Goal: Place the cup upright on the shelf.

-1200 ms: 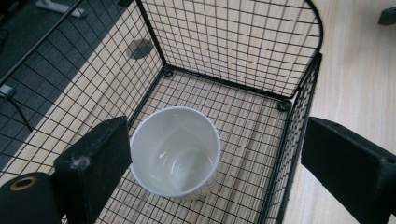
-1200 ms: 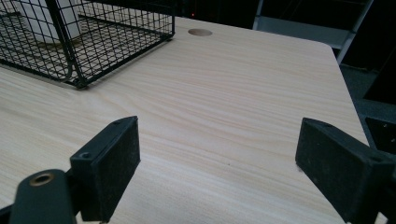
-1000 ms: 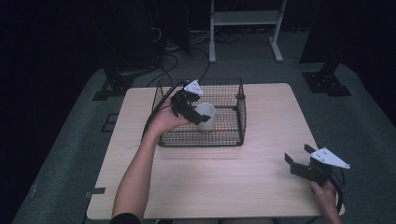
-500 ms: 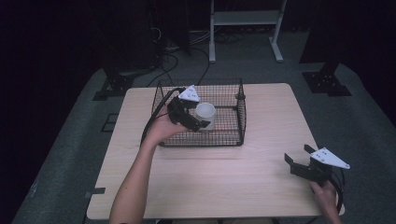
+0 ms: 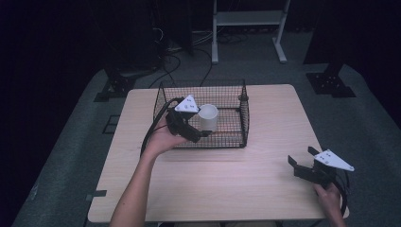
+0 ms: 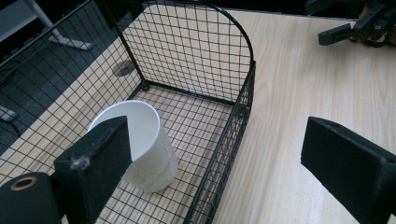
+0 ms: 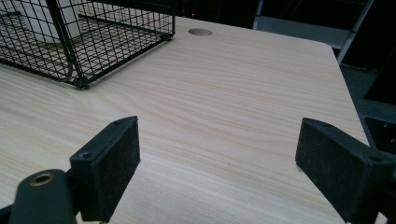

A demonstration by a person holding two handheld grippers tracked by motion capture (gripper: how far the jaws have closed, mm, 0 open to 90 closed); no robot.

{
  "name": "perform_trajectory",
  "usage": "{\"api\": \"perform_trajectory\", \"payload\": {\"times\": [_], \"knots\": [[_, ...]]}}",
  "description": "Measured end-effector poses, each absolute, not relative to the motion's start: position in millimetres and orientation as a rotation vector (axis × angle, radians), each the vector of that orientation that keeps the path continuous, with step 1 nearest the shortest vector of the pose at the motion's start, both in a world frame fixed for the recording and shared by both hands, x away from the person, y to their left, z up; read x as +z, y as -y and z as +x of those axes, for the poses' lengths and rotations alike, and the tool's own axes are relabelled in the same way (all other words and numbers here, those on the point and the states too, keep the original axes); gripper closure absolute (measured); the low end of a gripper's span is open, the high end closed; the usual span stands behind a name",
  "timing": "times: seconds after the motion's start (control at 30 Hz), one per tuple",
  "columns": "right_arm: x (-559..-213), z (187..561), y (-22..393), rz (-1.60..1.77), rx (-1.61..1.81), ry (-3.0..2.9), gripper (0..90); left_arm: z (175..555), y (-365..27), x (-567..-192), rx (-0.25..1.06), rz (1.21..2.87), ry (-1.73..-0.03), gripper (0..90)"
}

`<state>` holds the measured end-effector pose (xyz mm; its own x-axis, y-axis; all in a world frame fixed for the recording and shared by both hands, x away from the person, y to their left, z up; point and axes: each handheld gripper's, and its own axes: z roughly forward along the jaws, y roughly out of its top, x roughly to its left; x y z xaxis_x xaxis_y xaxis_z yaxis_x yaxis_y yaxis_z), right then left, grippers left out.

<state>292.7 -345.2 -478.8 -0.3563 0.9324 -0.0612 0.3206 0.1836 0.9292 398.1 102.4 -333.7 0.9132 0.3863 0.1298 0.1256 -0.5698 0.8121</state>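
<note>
White paper cup [image 6: 147, 149], a plain tapered cylinder, stands upright on the mesh floor of the black wire basket [image 5: 243, 120], close to the basket's near-left wall. Its open mouth faces up and its long axis runs vertical, with the narrower base on the wires. By its look it is very light and thin-walled: it would crumple under a hard squeeze, tip at a slight nudge, and its smooth side could slip. A gentle pinch across the rim, one pad inside and one outside, or a soft clasp around the upper body looks like the safest hold.

Around the cup, the left gripper [image 5: 191, 132] hangs at the basket's near-left edge with its jaws apart. In the left gripper view one pad [image 6: 100, 163] sits in front of the cup's rim; whether it touches the paper I cannot tell, while the other pad is over bare table outside the wire wall, so nothing is clamped.

Well apart, the right gripper [image 5: 302, 165] sits near the front right corner of the light wooden table [image 5: 265, 179], jaws wide and empty.
</note>
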Motion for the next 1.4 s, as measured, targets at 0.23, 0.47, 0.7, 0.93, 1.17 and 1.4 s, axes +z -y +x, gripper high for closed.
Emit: {"api": "perform_trajectory", "payload": {"times": [0.23,0.47,0.7,0.93,1.17,1.4], "knots": [[-479,293,345,1.183,1.170,-1.797,13.0,386,-108,-339,0.372,2.140,-0.382,7.8],[-479,293,345,1.183,1.170,-1.796,13.0,377,-114,-346,0.372,2.132,-0.389,7.8],[-479,293,345,1.183,1.168,-1.796,13.0,368,-118,-351,0.371,2.108,-0.398,7.8],[-479,293,345,1.185,1.167,-1.796,13.0,355,-118,-358,0.357,2.091,-0.389,7.8],[-479,293,345,1.183,1.167,-1.797,13.0,344,-122,-368,0.345,2.054,-0.410,7.8],[-479,293,345,1.188,1.167,-1.794,13.0,336,-125,-374,0.333,2.043,-0.412,7.9]]}}
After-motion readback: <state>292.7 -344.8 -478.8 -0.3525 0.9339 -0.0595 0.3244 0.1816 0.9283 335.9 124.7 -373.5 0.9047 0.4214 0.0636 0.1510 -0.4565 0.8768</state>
